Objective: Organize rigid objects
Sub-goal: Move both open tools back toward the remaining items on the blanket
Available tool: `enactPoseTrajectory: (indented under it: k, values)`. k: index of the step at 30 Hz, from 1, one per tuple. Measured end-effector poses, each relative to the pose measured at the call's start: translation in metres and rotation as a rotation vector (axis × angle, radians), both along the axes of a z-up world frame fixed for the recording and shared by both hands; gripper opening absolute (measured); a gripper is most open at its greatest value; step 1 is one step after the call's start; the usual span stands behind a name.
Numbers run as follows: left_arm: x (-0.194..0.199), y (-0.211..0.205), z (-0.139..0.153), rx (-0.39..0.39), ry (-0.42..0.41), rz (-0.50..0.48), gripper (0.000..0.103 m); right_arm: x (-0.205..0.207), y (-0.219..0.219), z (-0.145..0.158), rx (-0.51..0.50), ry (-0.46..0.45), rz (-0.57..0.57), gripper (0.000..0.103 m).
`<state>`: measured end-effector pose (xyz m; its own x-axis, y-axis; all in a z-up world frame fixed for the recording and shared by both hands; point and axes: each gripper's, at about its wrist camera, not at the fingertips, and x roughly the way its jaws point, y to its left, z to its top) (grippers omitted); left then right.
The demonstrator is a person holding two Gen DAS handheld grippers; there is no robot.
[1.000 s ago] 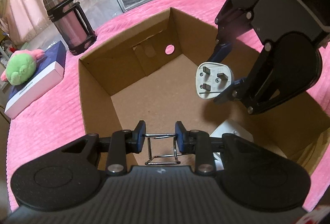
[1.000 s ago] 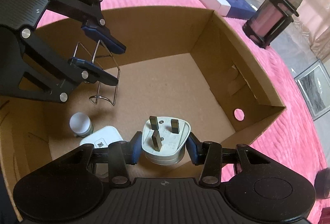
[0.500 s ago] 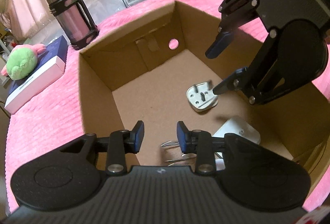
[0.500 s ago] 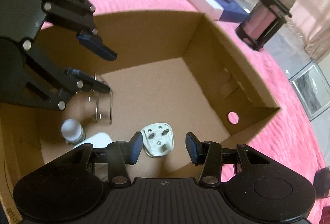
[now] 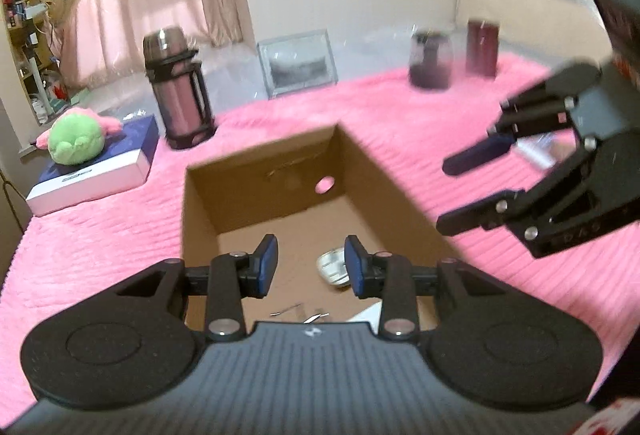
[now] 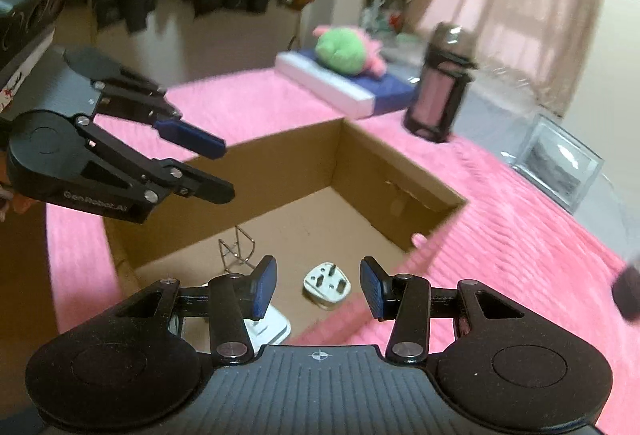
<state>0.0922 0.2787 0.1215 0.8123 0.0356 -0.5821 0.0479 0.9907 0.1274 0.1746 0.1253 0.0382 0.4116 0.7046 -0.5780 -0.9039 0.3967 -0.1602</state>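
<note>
An open cardboard box [image 5: 256, 203] sits on a pink blanket. On its floor lie a white three-pin plug [image 6: 326, 285], a wire rack [image 6: 236, 251] and a white adapter [image 6: 268, 327]. The plug [image 5: 334, 267] also shows in the left wrist view, below my fingers. My left gripper [image 5: 311, 263] hovers above the box's near edge, open with nothing between its blue pads. My right gripper [image 6: 318, 271] is open and empty too, held above the plug. From the other side, the left gripper [image 6: 222, 171] and right gripper [image 5: 448, 195] each hang over the box rim.
A steel flask [image 5: 178, 91] stands beyond the box. A green plush toy [image 5: 76, 139] rests on a blue and white carton [image 5: 92, 175] to the left. A framed picture [image 5: 298, 63] and two dark jars [image 5: 430, 59] stand further back. Pink blanket [image 5: 100, 255] surrounds the box.
The left gripper let go of the wire rack and the right let go of the plug; both things now lie in the box. Both grippers rose and drew back.
</note>
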Motion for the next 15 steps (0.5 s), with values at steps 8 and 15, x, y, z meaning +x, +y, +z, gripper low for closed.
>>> enactPoseTrajectory:
  k: [8,15]
  values:
    - [-0.036,-0.071,0.011,-0.094,-0.092,-0.038,0.041,-0.027,-0.108,-0.002,0.173,0.06,-0.198,0.043]
    - [-0.05,-0.145,-0.006,-0.194,-0.134,-0.081,0.063,-0.055,-0.208,-0.026,0.272,0.08,-0.418,0.043]
